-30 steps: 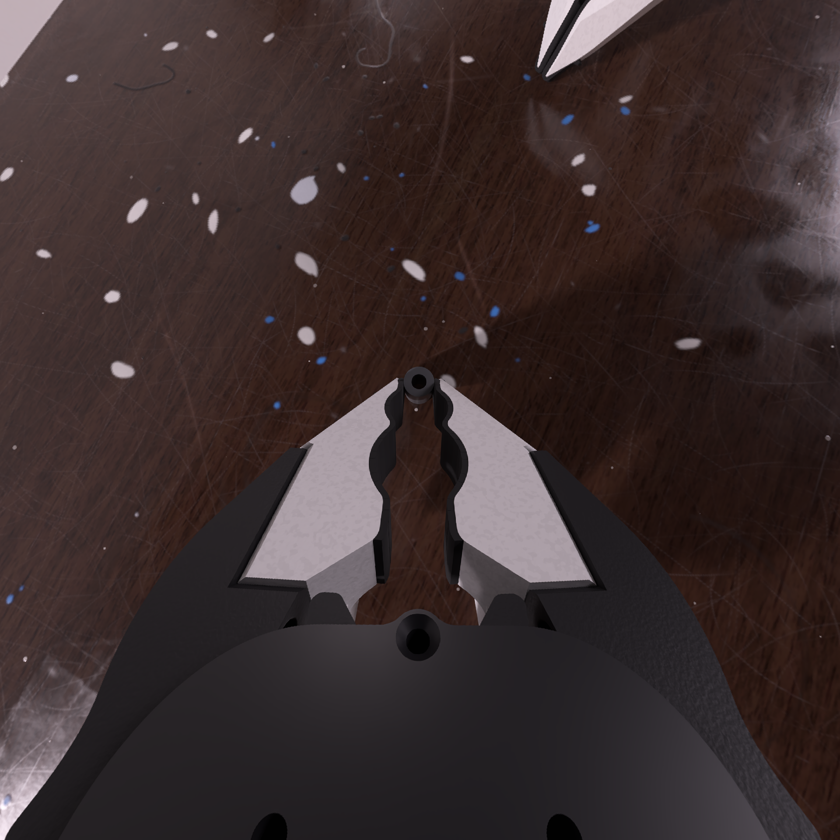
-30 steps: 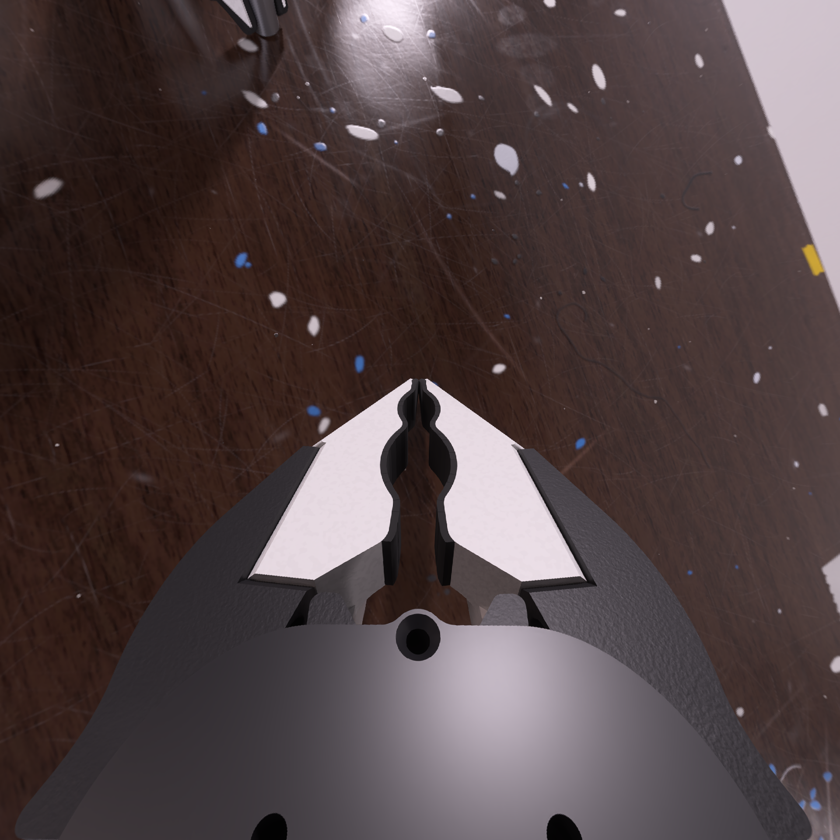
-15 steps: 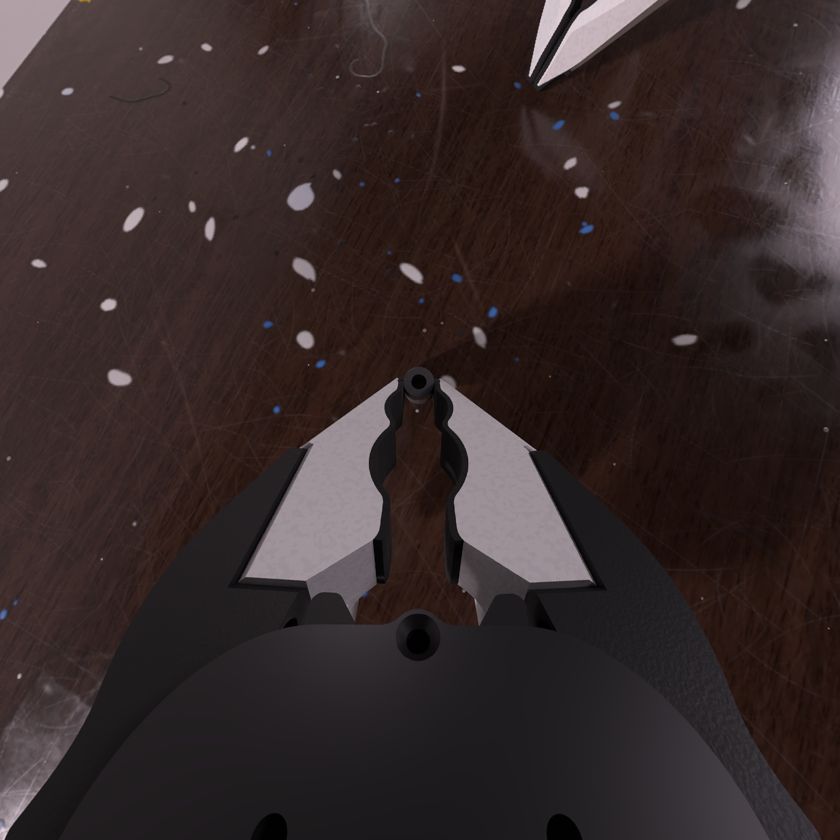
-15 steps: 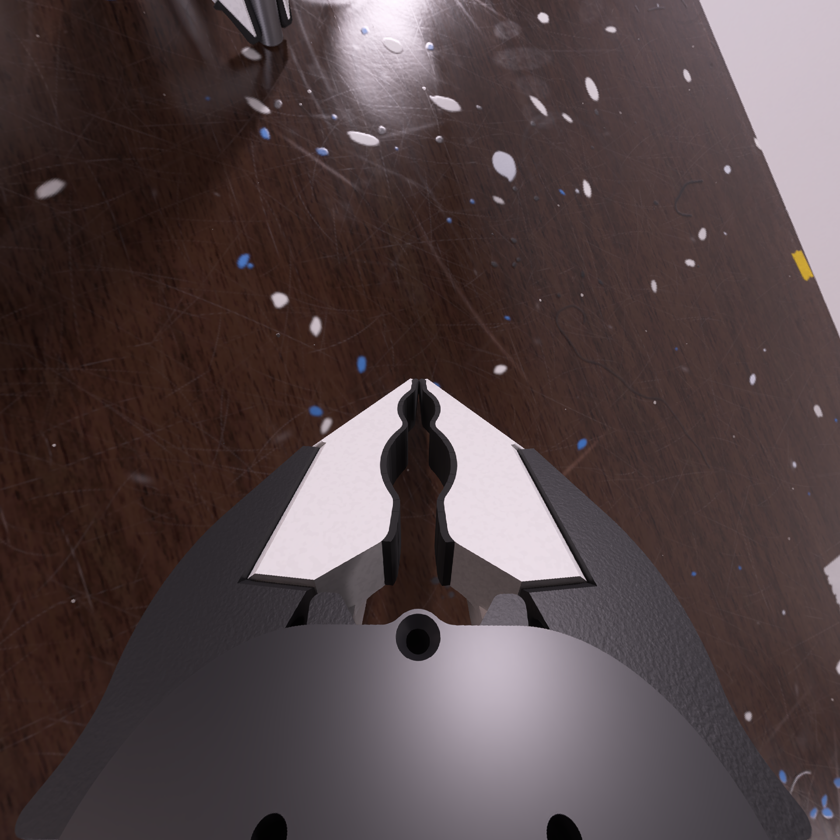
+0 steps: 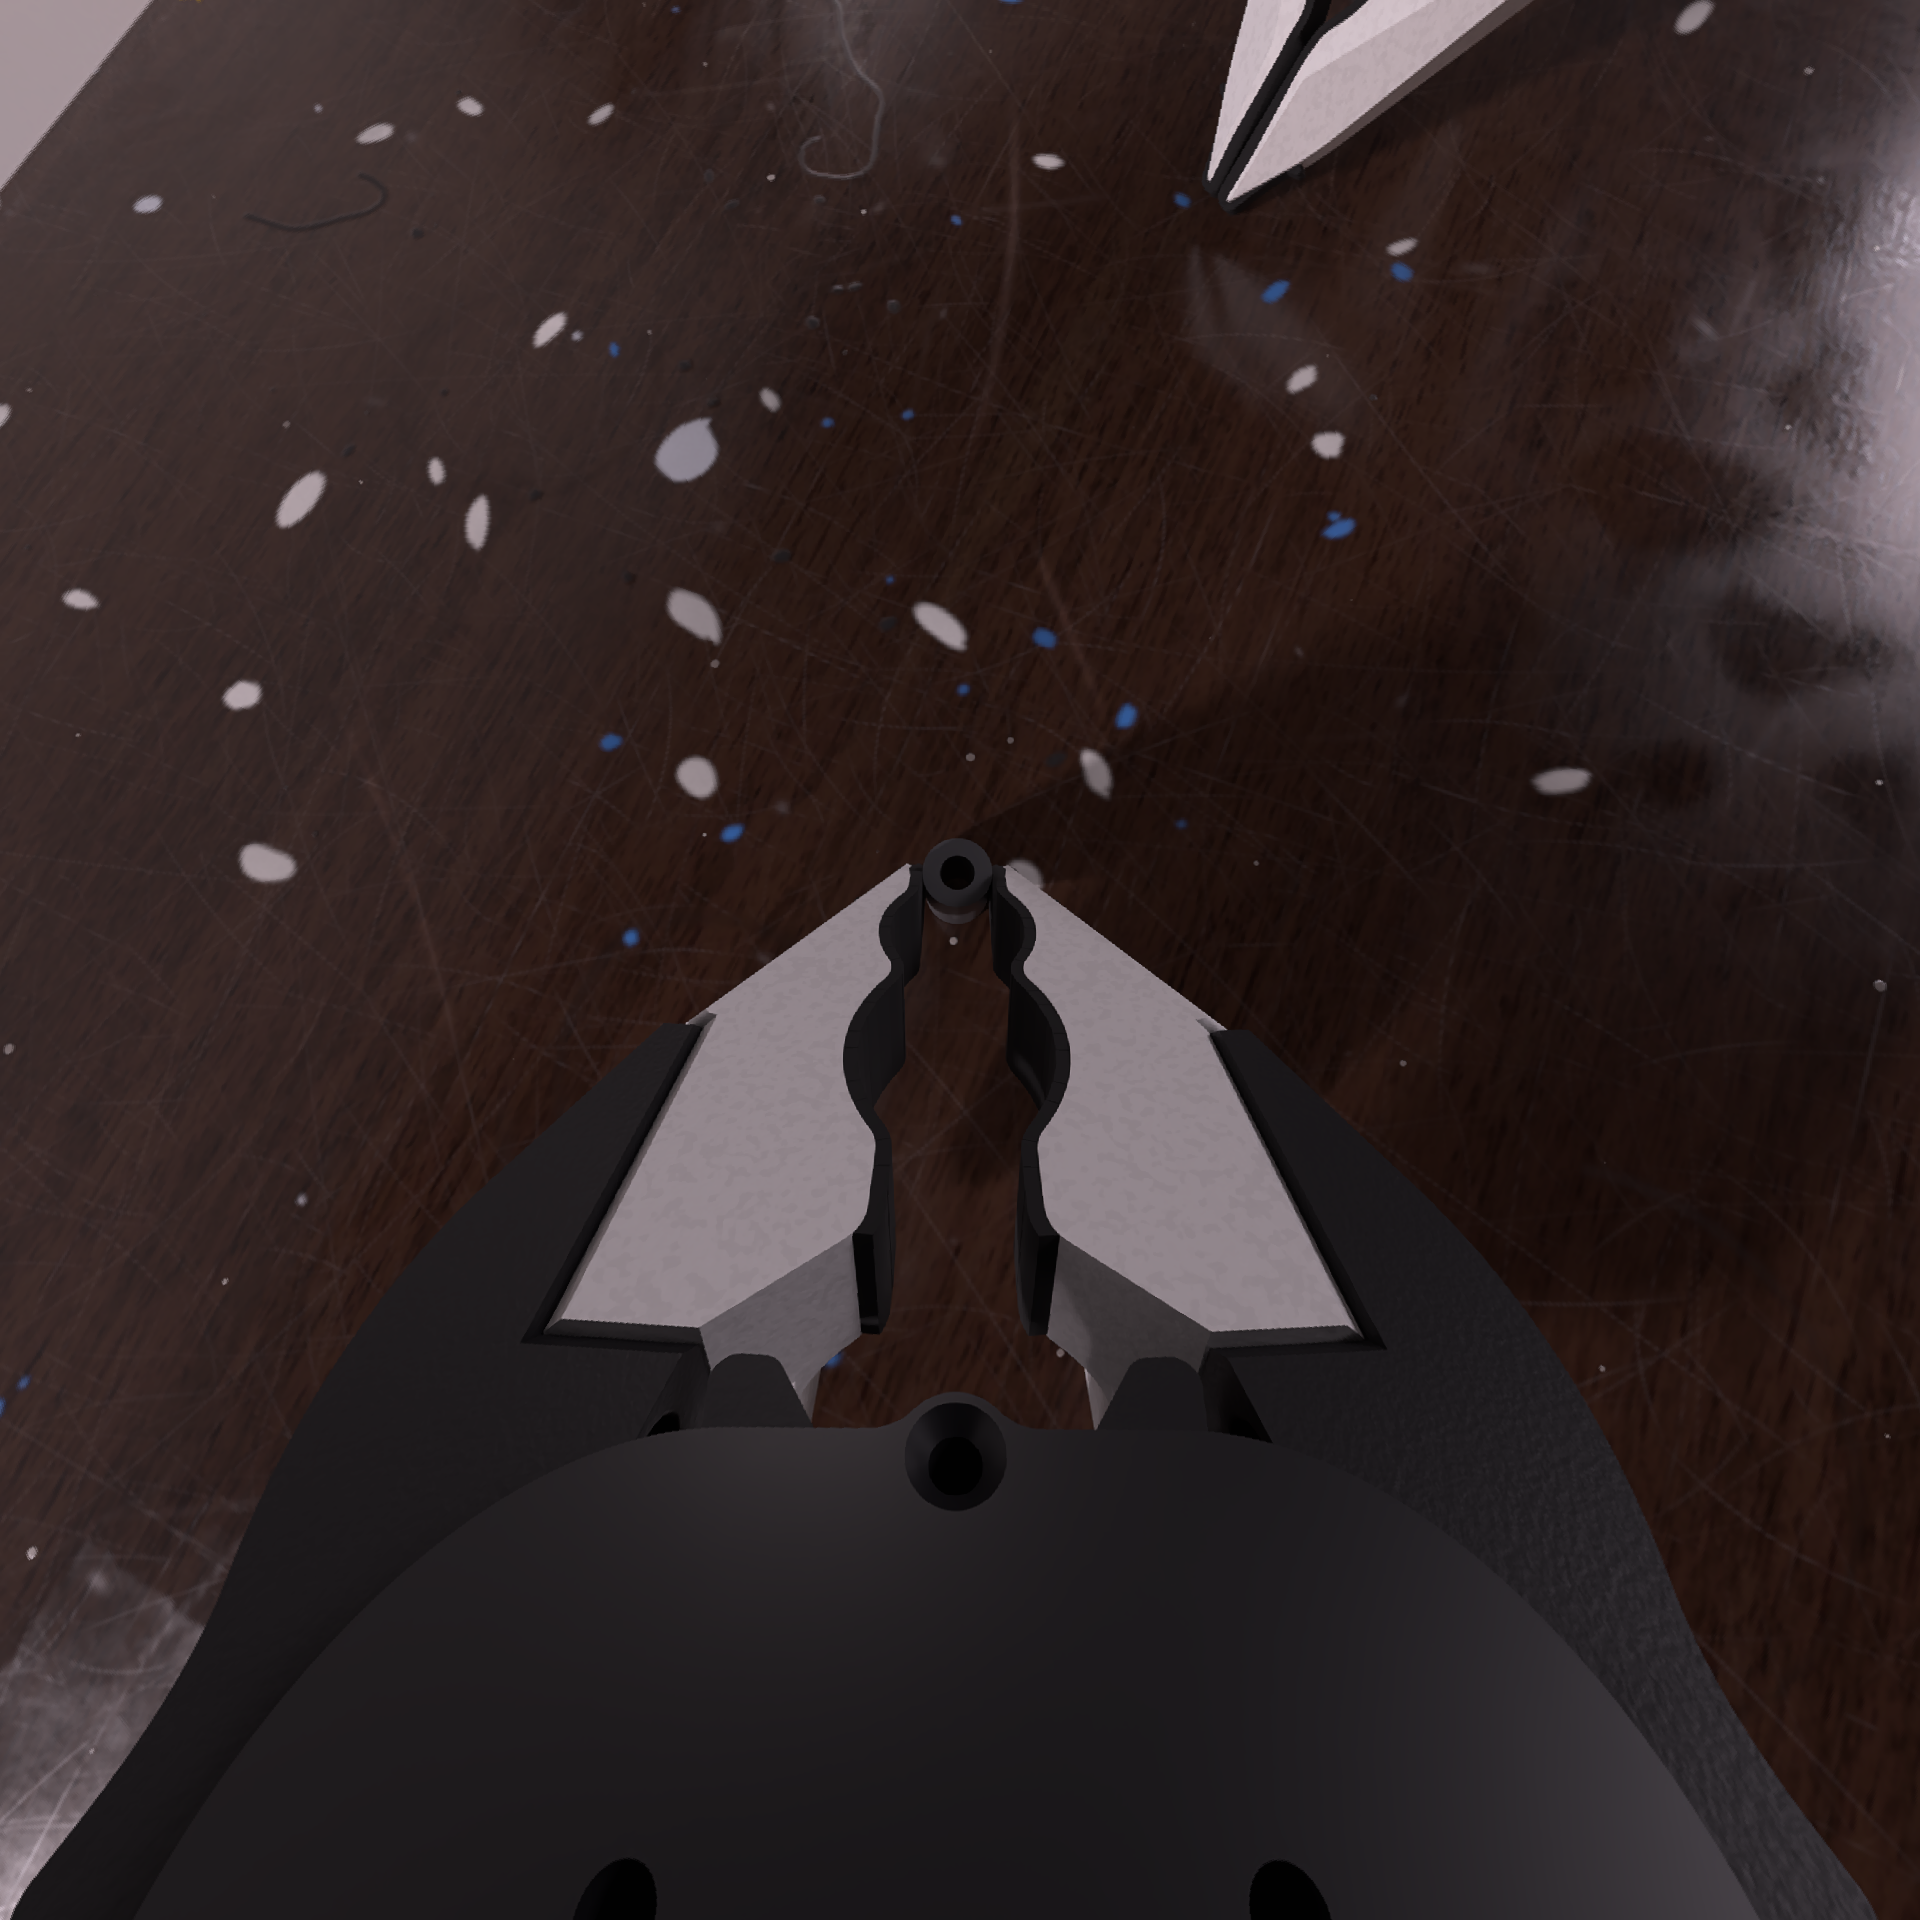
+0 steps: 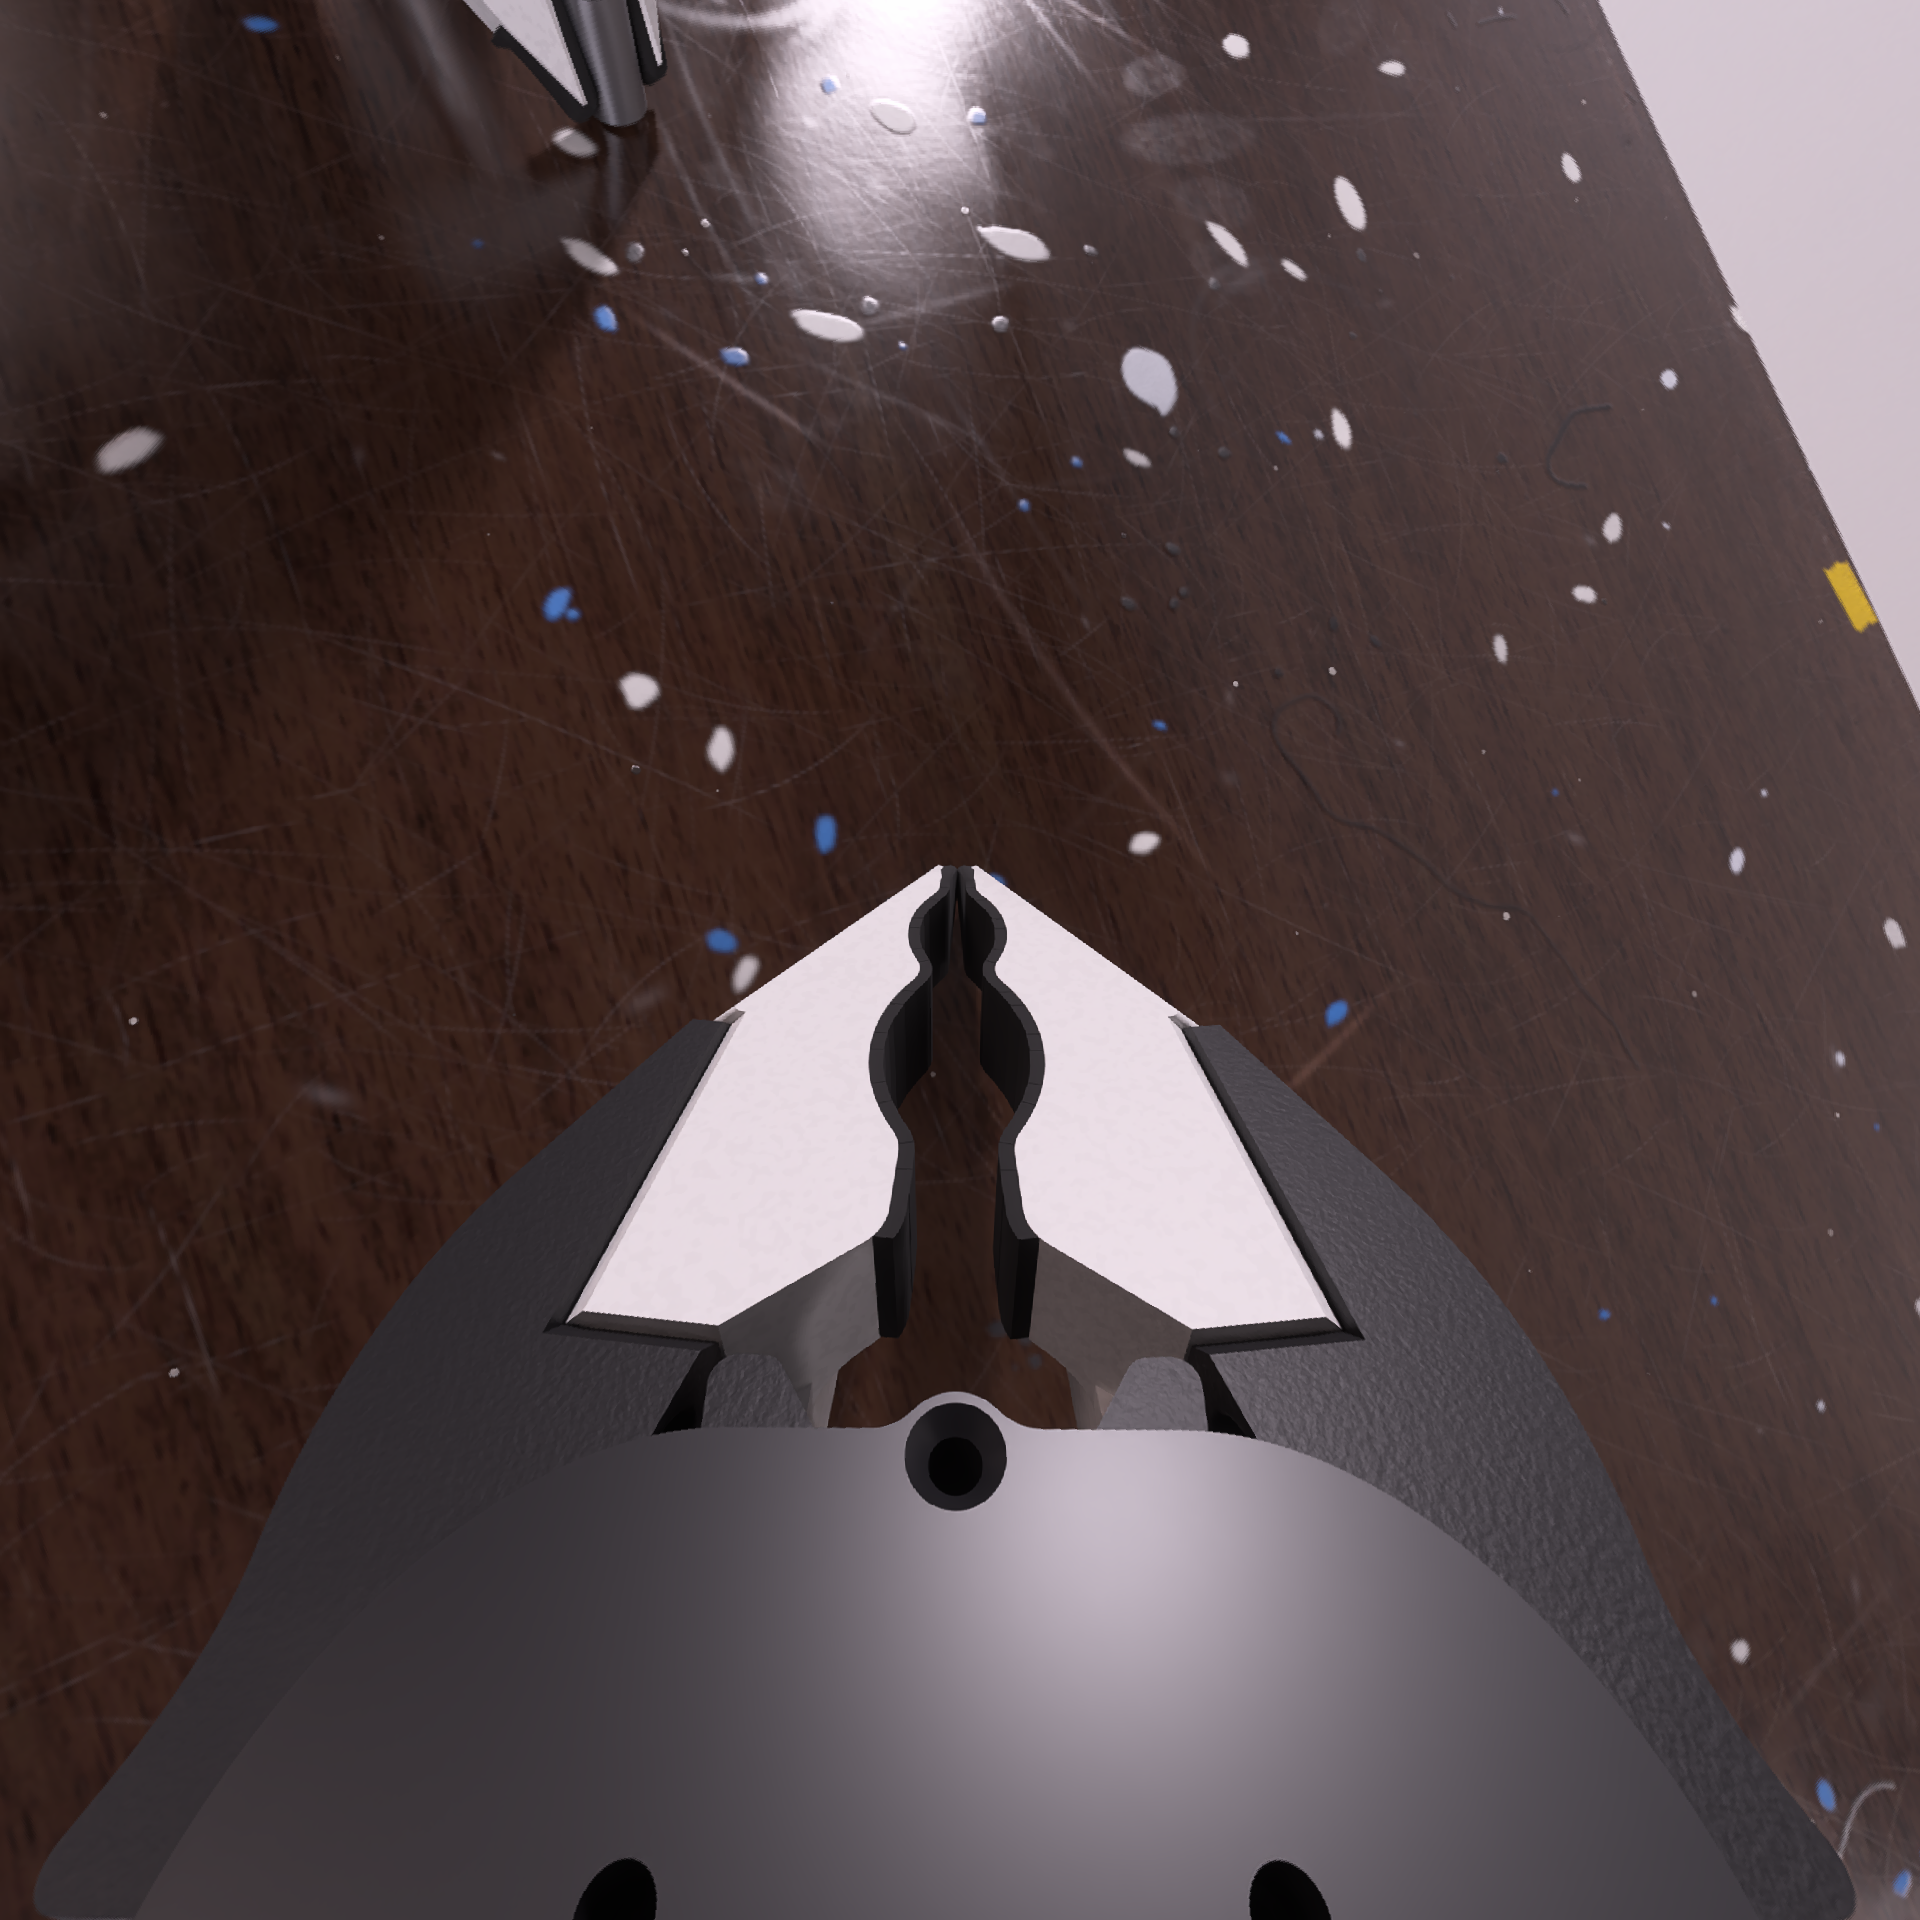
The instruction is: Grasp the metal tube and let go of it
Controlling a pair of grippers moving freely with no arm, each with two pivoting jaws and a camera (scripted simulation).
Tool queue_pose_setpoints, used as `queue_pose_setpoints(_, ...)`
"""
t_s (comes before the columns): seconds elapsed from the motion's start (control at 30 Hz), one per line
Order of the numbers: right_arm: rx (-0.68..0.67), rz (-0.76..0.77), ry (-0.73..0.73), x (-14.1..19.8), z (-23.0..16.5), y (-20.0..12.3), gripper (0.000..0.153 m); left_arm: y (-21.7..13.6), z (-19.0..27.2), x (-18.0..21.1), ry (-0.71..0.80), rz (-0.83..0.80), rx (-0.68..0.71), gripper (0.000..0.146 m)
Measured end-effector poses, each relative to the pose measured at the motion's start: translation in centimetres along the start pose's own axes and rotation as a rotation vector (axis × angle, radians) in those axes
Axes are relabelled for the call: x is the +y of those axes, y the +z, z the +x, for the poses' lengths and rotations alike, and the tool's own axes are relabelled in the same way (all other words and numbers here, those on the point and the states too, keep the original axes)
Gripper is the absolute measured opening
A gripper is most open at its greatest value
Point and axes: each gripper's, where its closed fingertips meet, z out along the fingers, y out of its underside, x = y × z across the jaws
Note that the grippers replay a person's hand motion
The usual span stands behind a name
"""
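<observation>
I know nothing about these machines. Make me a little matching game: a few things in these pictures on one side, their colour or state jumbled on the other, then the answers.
Things:
1. left gripper
2. right gripper
3. metal tube
4. table

States:
A. dark brown wood, scratched, flecked with white and blue paint
B. jaws closed tip to tip, holding nothing
C. upright, seen end-on, pinched at the very tips of a gripper
D. jaws clamped around a thin cylinder

Pairs: 1-D, 2-B, 3-C, 4-A
</observation>
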Motion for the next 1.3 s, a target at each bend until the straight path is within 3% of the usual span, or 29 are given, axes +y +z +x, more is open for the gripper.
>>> queue_pose_setpoints(1.3,-0.014,0.008,0.013,0.01,0.0,0.0,0.0,0.05,0.03,-0.05,0.0,0.003,0.013,0.012)
